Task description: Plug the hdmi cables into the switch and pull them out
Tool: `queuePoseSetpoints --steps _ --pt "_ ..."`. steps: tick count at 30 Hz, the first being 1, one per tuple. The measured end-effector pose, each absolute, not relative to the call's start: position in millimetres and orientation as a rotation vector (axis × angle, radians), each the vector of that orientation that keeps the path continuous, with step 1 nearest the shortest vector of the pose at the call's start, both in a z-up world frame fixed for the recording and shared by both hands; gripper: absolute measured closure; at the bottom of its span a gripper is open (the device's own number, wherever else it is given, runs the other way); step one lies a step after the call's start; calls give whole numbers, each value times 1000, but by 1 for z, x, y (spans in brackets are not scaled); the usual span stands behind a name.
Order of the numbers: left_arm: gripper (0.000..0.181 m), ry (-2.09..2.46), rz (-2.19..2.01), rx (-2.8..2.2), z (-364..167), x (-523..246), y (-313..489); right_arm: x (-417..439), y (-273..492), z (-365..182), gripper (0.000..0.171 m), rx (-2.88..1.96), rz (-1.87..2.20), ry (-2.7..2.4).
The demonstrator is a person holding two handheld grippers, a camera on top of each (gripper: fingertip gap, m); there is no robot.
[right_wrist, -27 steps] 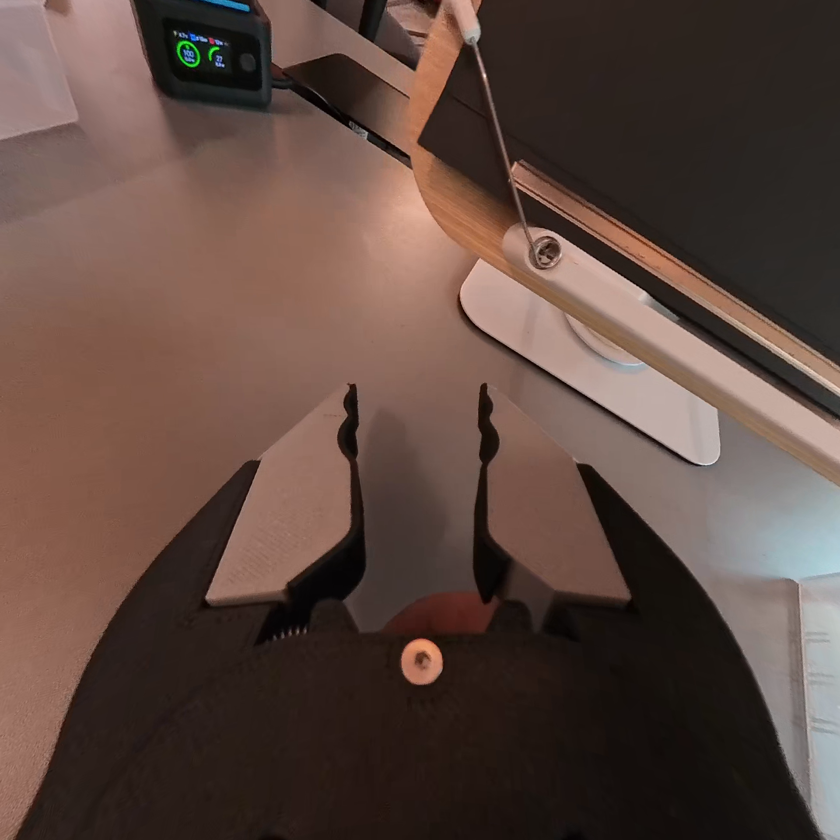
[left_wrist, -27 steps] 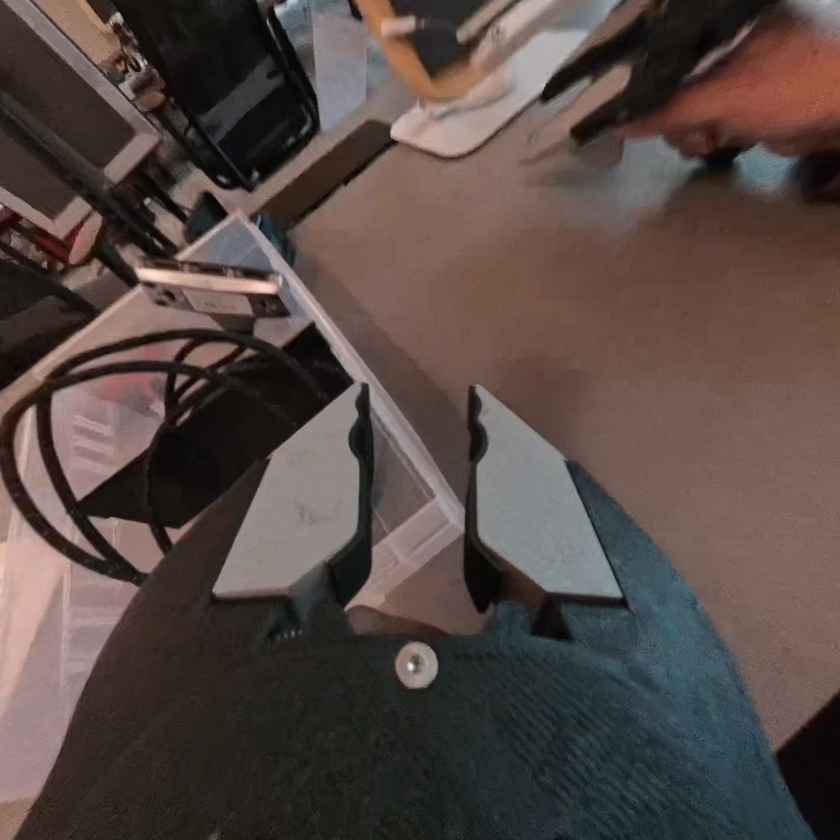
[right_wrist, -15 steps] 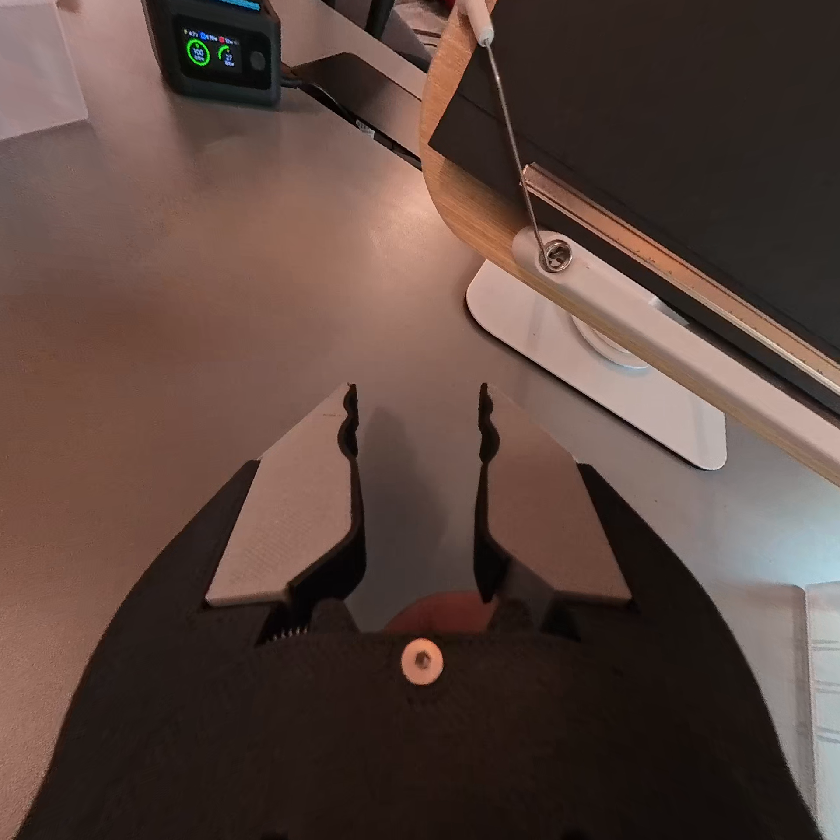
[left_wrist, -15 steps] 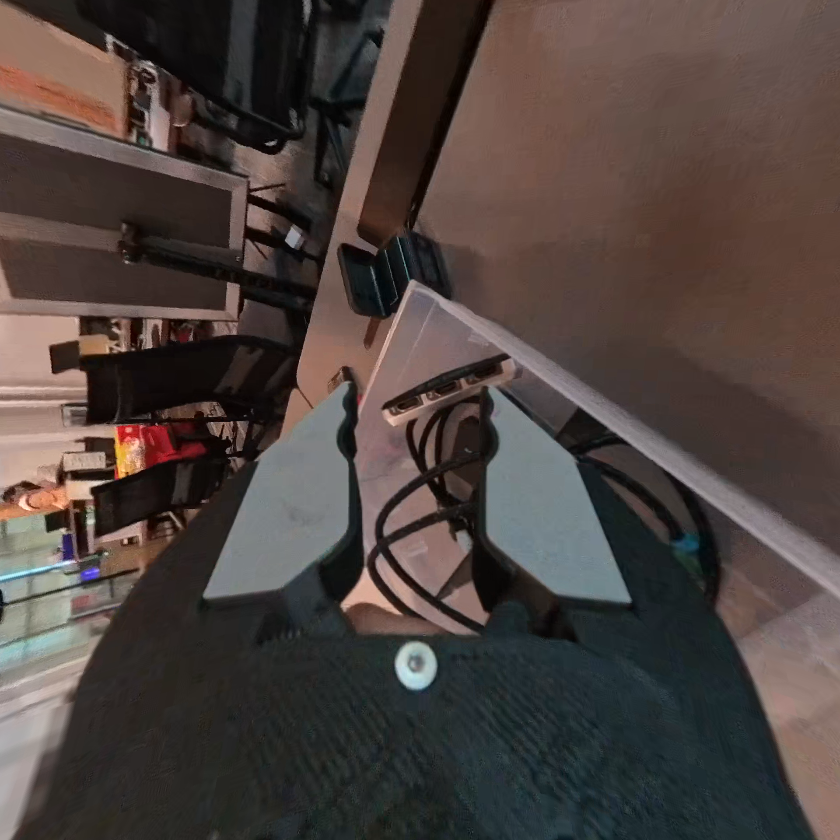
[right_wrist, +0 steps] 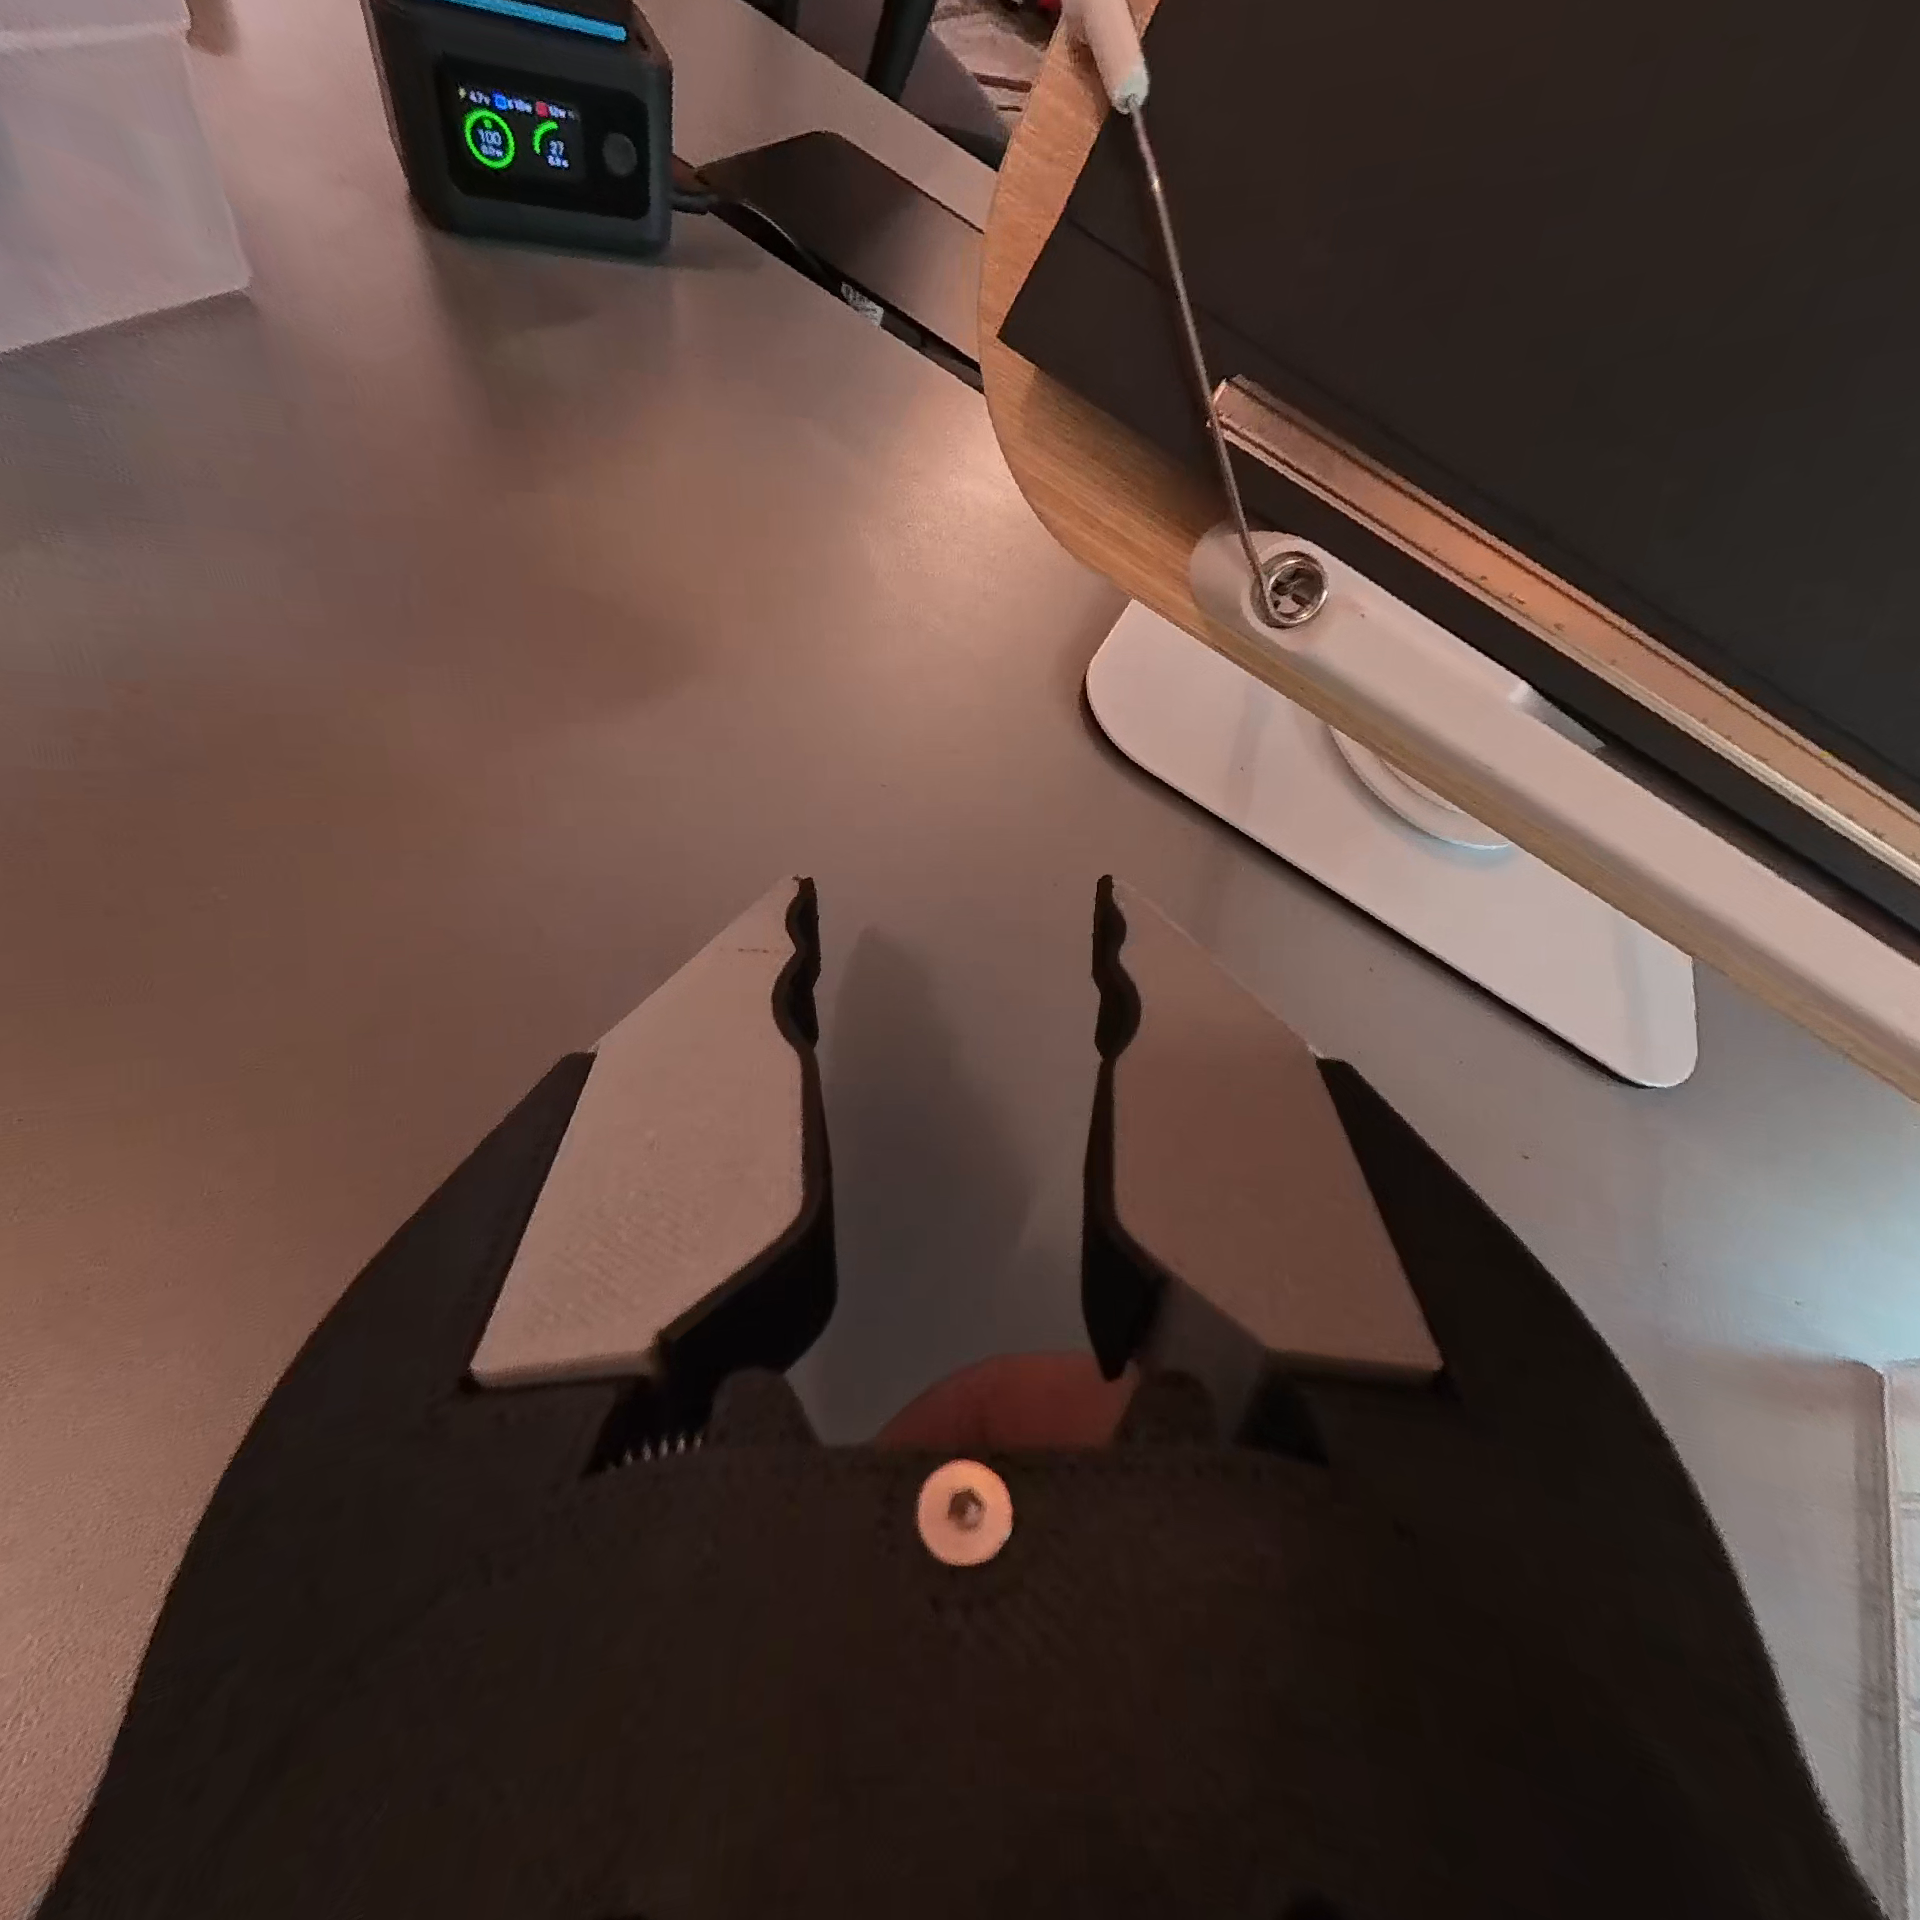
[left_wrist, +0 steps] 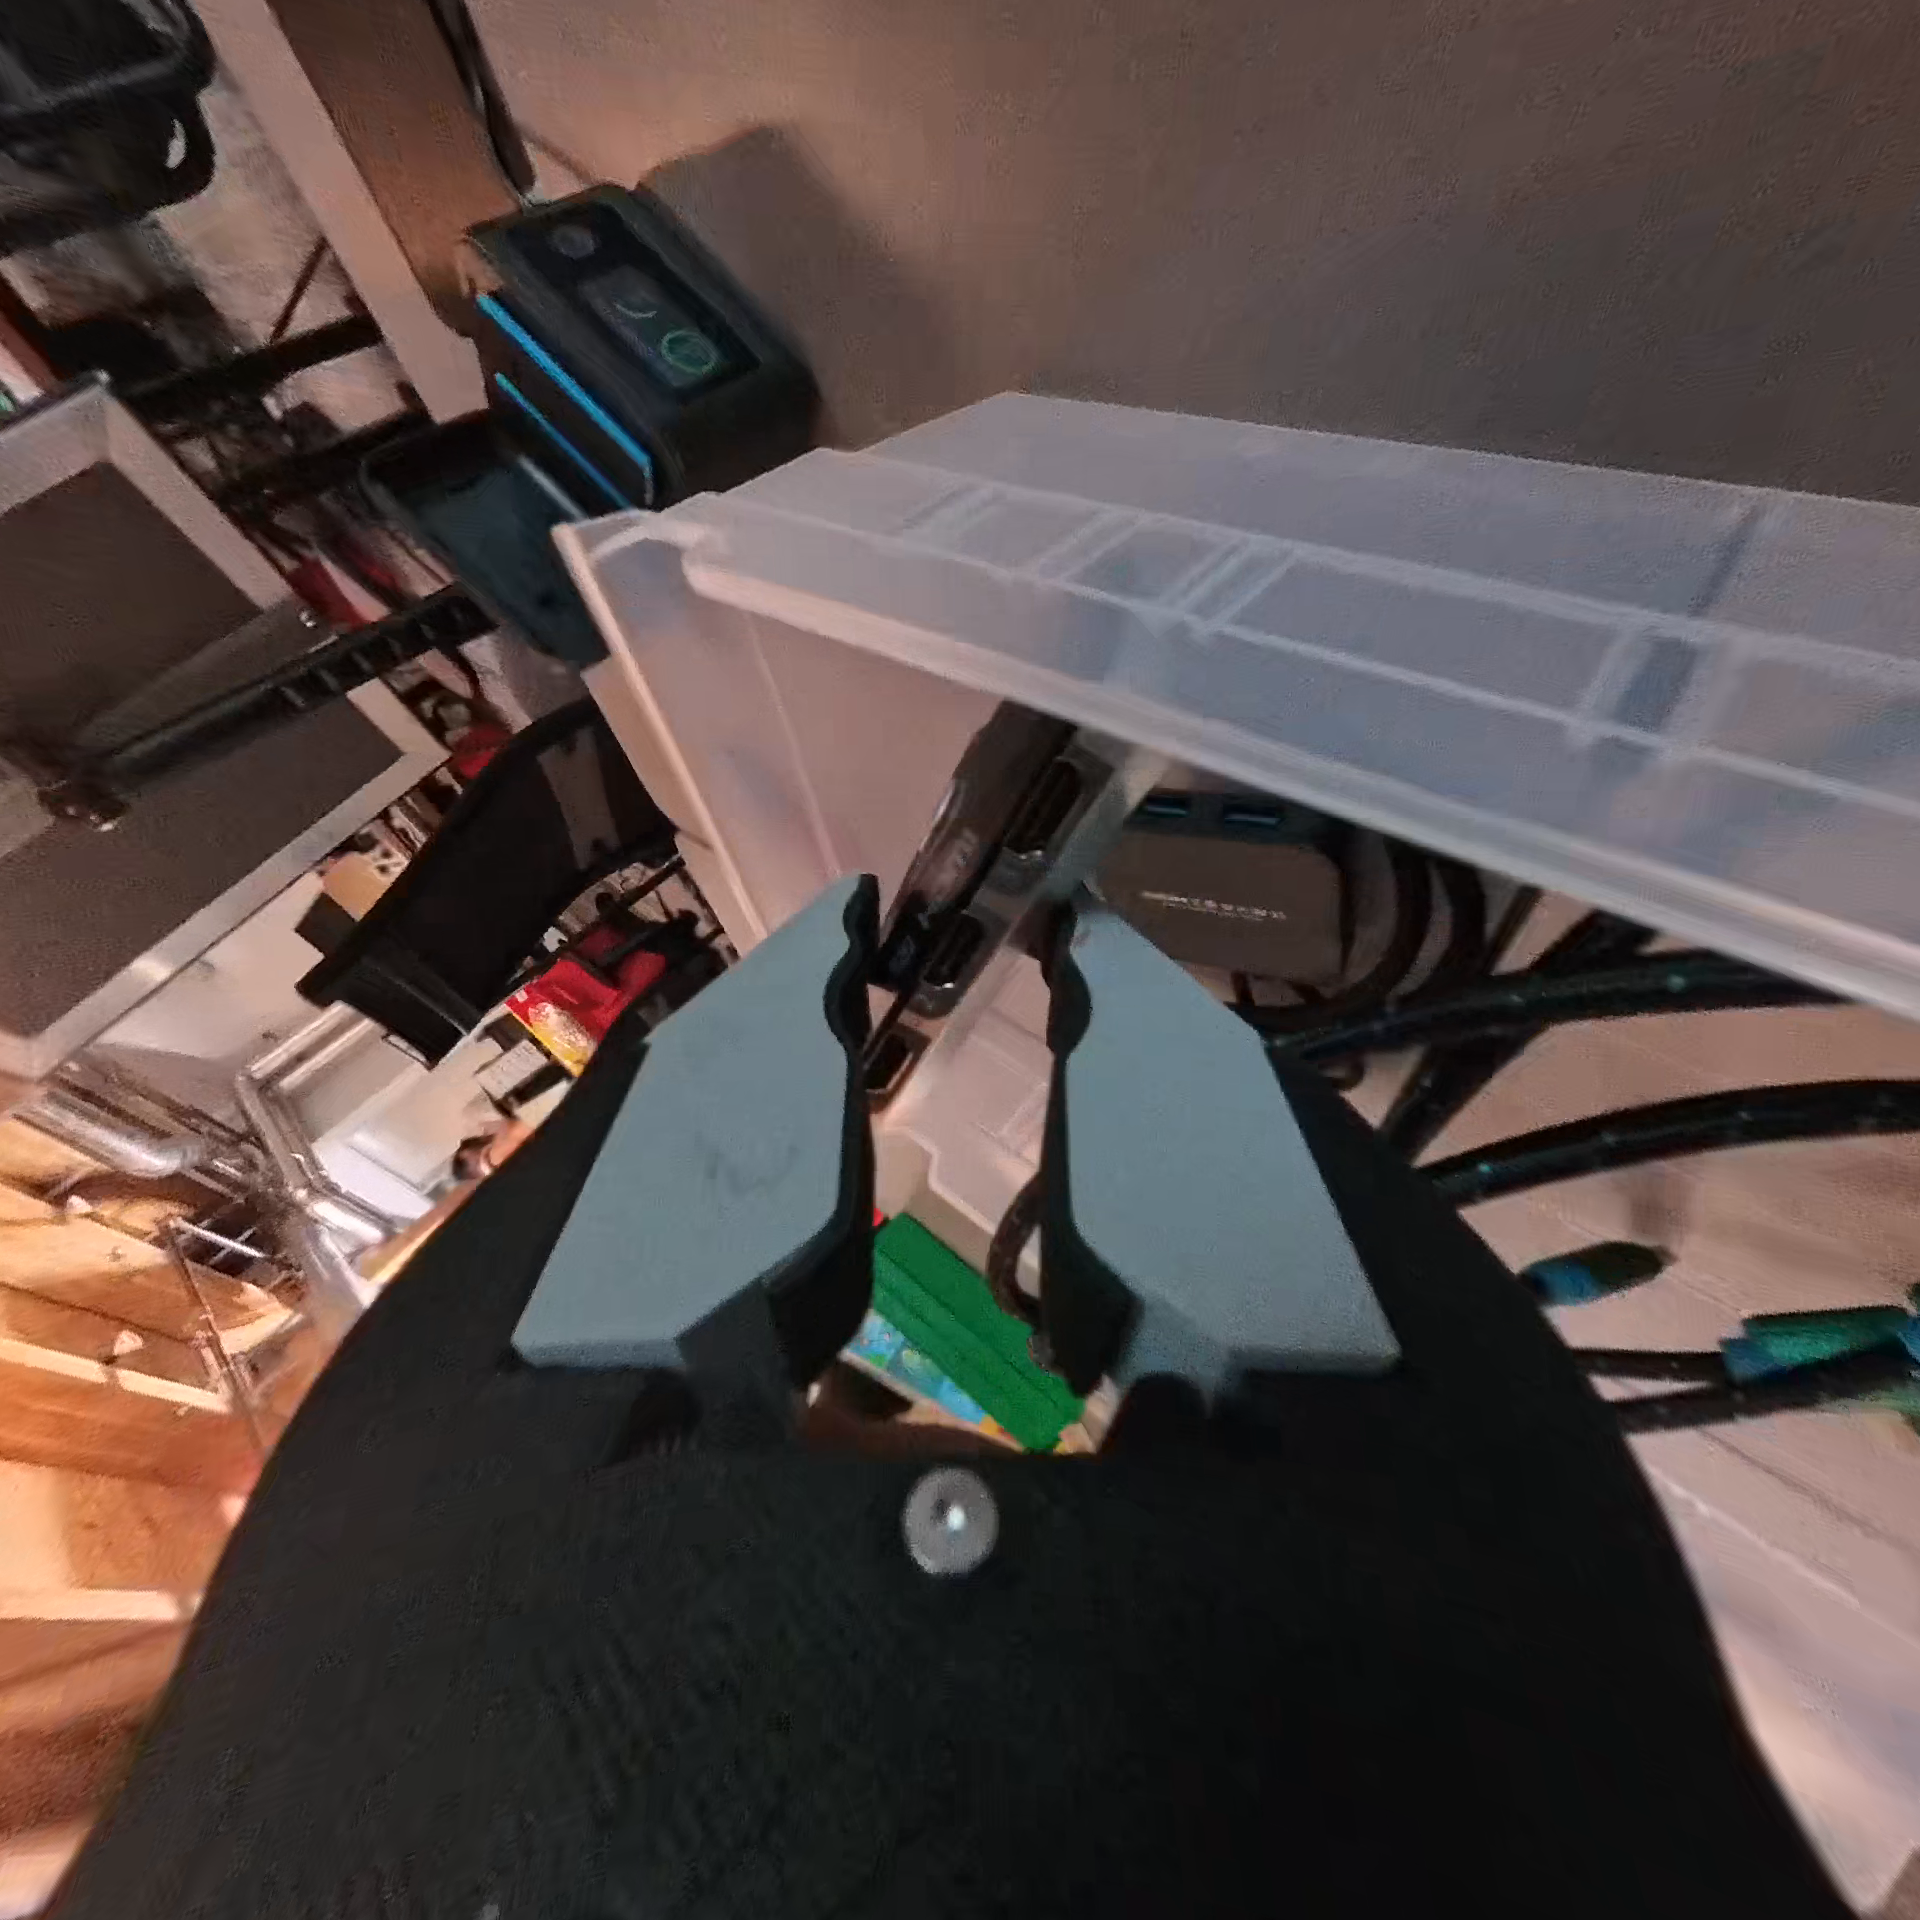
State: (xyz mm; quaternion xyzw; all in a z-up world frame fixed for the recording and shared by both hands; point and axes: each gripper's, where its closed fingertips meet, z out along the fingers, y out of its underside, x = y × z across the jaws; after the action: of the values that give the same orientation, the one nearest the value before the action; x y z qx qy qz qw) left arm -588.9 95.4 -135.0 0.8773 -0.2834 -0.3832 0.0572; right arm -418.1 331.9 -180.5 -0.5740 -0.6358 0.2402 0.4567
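In the left wrist view a silver HDMI switch (left_wrist: 1013,868) stands on edge inside a clear plastic bin (left_wrist: 1247,623), its row of ports facing me. My left gripper (left_wrist: 956,925) is open and empty. Its fingertips sit just short of the switch, one on each side. Black braided HDMI cables (left_wrist: 1621,1122) lie coiled in the bin to the right, with blue-green plugs (left_wrist: 1590,1273) loose. My right gripper (right_wrist: 956,914) is open and empty, low over the grey table (right_wrist: 416,675). No switch or cable shows in the right wrist view.
A dark hub box (left_wrist: 1205,883) lies behind the switch in the bin. A black power station stands by the bin (left_wrist: 634,343) and shows at the table's back (right_wrist: 540,135). A screen on a white base (right_wrist: 1403,852) stands right of my right gripper. Left tips to right tips: about 30 cm.
My left gripper swung from over the table down into the bin and closed in on the switch, staying open. My right gripper drifted only slightly and stayed open.
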Motion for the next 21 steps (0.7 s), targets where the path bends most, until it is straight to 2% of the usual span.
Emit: queuePoseSetpoints --steps 4,11,18,21 --pt "158 -701 -1444 2814 -93 -585 83 -418 333 -181 121 -1431 609 -1565" --pt "161 -137 -1637 3018 -32 -579 41 -418 330 -180 122 -1413 602 -1564" --pt "162 294 -2454 2828 93 -569 31 -415 328 -178 122 -1421 636 -1554" --pt "163 234 -2696 2785 141 -537 45 -416 330 -177 122 -1445 668 -1542"
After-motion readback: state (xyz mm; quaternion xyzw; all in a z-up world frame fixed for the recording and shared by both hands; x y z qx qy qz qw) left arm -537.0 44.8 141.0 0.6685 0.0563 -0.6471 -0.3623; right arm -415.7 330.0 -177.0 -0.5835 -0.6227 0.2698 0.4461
